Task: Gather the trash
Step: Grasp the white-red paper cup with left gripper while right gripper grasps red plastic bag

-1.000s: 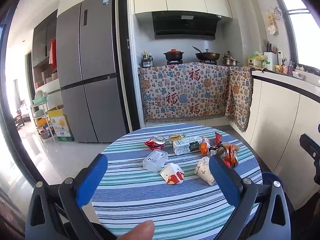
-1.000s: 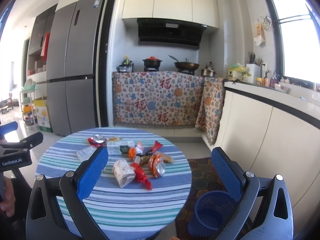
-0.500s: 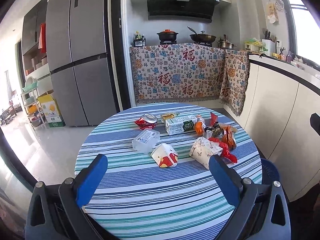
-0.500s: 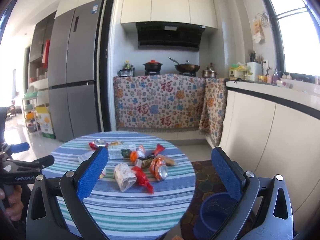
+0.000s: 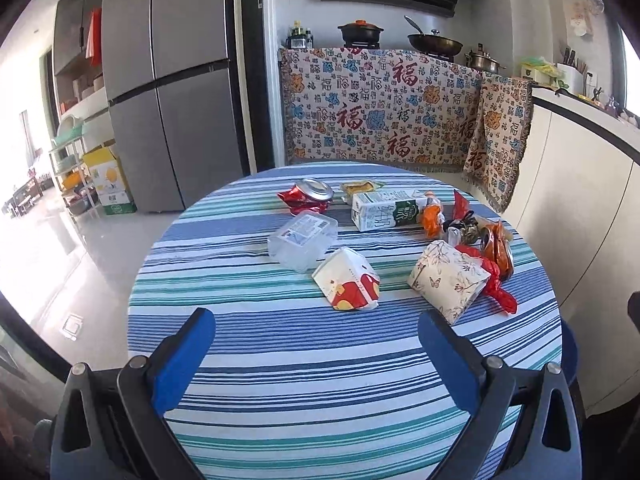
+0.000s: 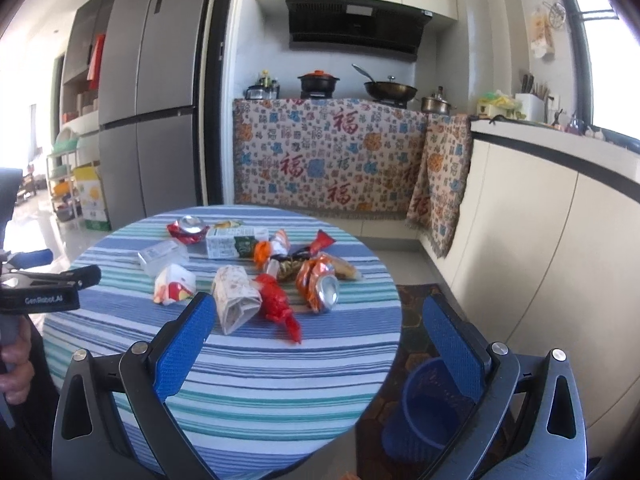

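A: What is nearest the cameras?

B: Two hand-held grippers with blue pads; the left gripper hovers over the near edge of a round table in a striped blue, teal and white cloth, fingers spread wide and grasping nothing; the right gripper is likewise released and empty, above the table's right side; in its view a hand grips the left tool's handle at nine o'clock.

A: And the trash?

B: All of it lies on the table, towards the far half; from the left view, a red-and-white paper carton sits at twelve o'clock, just ahead of the fingers; a floral paper box lies at one o'clock, touching a red wrapper; a clear plastic container sits at eleven o'clock; beyond are a crushed orange can, a green-and-white milk carton and a crushed red can.

A: Is there a bin?

B: A blue wastebasket stands on the floor at four o'clock from the table, seen between the right gripper's fingers.

A: Farther back?

B: A grey fridge at ten o'clock; a counter draped in patterned cloth at twelve.
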Available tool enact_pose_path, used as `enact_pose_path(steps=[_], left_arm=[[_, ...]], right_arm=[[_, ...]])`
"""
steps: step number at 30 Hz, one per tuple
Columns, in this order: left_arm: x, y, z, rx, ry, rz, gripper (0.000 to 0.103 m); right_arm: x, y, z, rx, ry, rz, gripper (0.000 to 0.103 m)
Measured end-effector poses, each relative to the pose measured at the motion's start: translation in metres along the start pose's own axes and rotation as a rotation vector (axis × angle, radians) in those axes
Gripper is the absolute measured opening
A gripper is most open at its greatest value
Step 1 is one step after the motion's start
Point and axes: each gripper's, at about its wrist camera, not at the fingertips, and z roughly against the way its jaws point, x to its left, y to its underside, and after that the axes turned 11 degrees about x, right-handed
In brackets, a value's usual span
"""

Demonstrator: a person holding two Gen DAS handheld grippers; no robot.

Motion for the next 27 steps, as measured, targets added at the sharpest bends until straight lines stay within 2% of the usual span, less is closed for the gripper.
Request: enact_pose_path(steps=[2,5,8,12,14,16,22,24,26,27], left_arm=[[-0.004,-0.007,-0.017,0.02,0.037,0.006,0.103],[-0.013,-0.016,-0.046,0.055,0.052,0.003,0.103],[-0.017,-0.025,-0.073,0.094,0.051,0.014,0.103],[-0.02,-0.035,-0.098,0.101,0.014,0.02,0.103],[-0.021,-0.039,-0.111,0.122,0.006,0.016,0.103],[-0.023,-0.041,-0.124,0.143,-0.005,0.004,0.103],[-0.02,-0.042,-0.147,0.195,-0.017,0.008,0.103],[-0.019,-0.043,-0.151,0.201,-0.008,0.005,0.092],[-0.018,-0.042,-0.153,0.217,0.02,-0.009,0.06],[-0.017,-0.041,-0.153,0.221,0.042,-0.013,0.057]], right_arm=[[-0.001,0.003,-0.012,0.023,-0.02,-0.001,0.103],[-0.002,0.006,-0.028,0.045,-0.062,0.009,0.103],[-0.002,0.007,-0.05,0.062,-0.106,0.04,0.103],[-0.003,0.01,-0.085,0.119,-0.138,0.061,0.102],[-0.003,0.012,-0.104,0.157,-0.156,0.077,0.098],[-0.002,0.011,-0.119,0.195,-0.173,0.094,0.086],[-0.004,0.001,-0.164,0.292,-0.263,0.087,0.07],[-0.004,-0.001,-0.179,0.331,-0.294,0.085,0.061],[-0.003,-0.003,-0.188,0.361,-0.312,0.08,0.046],[-0.003,-0.003,-0.191,0.368,-0.33,0.078,0.034]])
